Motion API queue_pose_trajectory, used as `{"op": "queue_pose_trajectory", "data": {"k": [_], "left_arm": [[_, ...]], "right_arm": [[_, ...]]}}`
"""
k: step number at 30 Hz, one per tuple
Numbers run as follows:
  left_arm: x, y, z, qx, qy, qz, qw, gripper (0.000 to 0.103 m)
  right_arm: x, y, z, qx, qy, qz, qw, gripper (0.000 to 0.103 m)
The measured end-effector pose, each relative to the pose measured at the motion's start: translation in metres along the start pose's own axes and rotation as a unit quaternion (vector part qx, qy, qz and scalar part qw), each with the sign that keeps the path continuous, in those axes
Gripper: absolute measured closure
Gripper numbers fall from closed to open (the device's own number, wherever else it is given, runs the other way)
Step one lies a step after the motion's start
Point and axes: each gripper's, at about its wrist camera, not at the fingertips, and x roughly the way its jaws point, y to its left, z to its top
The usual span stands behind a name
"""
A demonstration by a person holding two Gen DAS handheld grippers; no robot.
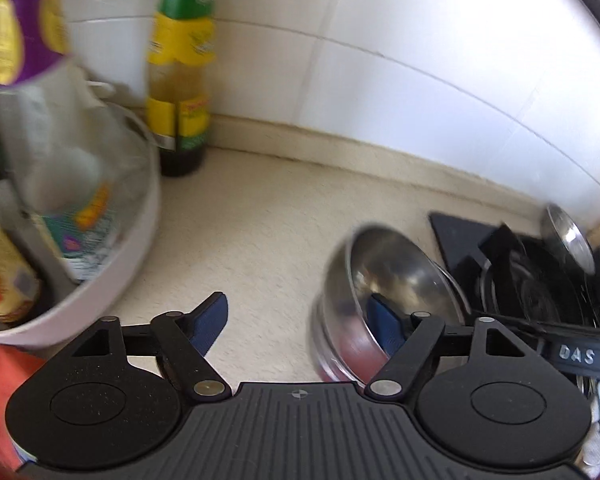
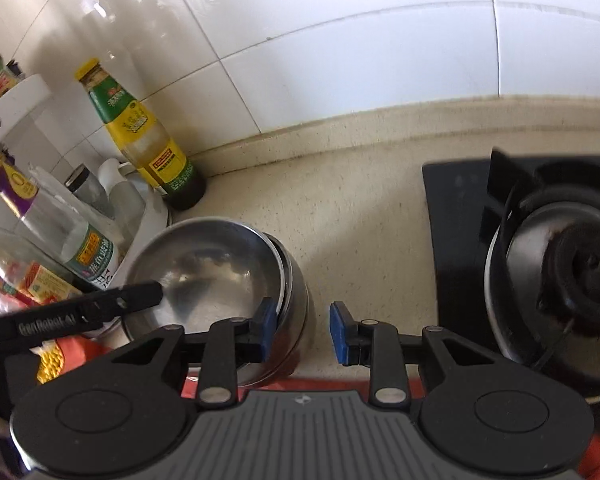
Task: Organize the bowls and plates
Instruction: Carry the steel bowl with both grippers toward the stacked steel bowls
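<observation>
Stacked bowls [image 2: 220, 276] sit on the counter [image 2: 360, 220], between condiment rack [image 2: 148, 216] and stove [image 2: 540, 248].

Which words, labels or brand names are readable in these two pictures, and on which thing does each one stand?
"DAS" stands on the black finger of the right hand-held gripper that reaches in at the right of the left wrist view.
"GenRobot.AI", as best it reads, stands on the black finger of the left hand-held gripper in the right wrist view.
The labels on the green-and-yellow sauce bottle and the clear bottle carry print too small or blurred to read.
</observation>
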Motion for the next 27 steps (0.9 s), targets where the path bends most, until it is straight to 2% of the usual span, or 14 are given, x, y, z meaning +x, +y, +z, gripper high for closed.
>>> {"op": "queue_pose_trajectory", "data": {"k": [3,5,9,12,13,20,22,24,26,27], "left_arm": [[0.006,-0.006,-0.002,0.012,0.018,-0.014,0.9997,0.025],[0.002,-0.005,-0.001,0.012,0.008,-0.015,0.9998,0.025],[-0.015,0.006,0.012,-0.02,-0.037,-0.027,0.9987,0.022],[-0.017,0.005,0.021,-0.035,-0.087,0.002,0.9956,0.019],[-0.013,0.002,0.023,-0.031,-0.092,0.012,0.9952,0.019],[0.013,-0.007,0.017,-0.011,-0.031,-0.031,0.999,0.029],[0.01,-0.003,0.019,-0.021,-0.042,-0.038,0.9982,0.027],[0.008,-0.004,0.023,-0.012,-0.062,-0.012,0.9979,0.021],[0.012,-0.007,0.022,0.004,-0.079,0.044,0.9959,0.019],[0.015,-0.006,0.02,0.005,-0.085,0.056,0.9948,0.018]], "right_arm": [[-0.002,-0.001,0.002,0.008,0.004,0.007,1.0,0.075],[-0.007,0.0,0.005,0.002,-0.003,0.006,1.0,0.075],[-0.012,-0.003,0.01,0.016,-0.014,0.005,1.0,0.075],[-0.007,-0.003,0.01,0.026,-0.021,-0.008,0.999,0.075],[-0.004,-0.004,0.01,0.027,-0.017,-0.015,0.999,0.075],[-0.004,-0.007,0.011,0.026,-0.017,-0.02,0.999,0.071],[-0.007,-0.008,0.013,0.026,-0.021,-0.018,0.999,0.069],[-0.008,-0.01,0.014,0.03,-0.027,-0.02,0.999,0.067],[-0.007,-0.012,0.016,0.029,-0.029,-0.027,0.999,0.065],[-0.005,-0.013,0.016,0.031,-0.027,-0.029,0.999,0.065]]}}
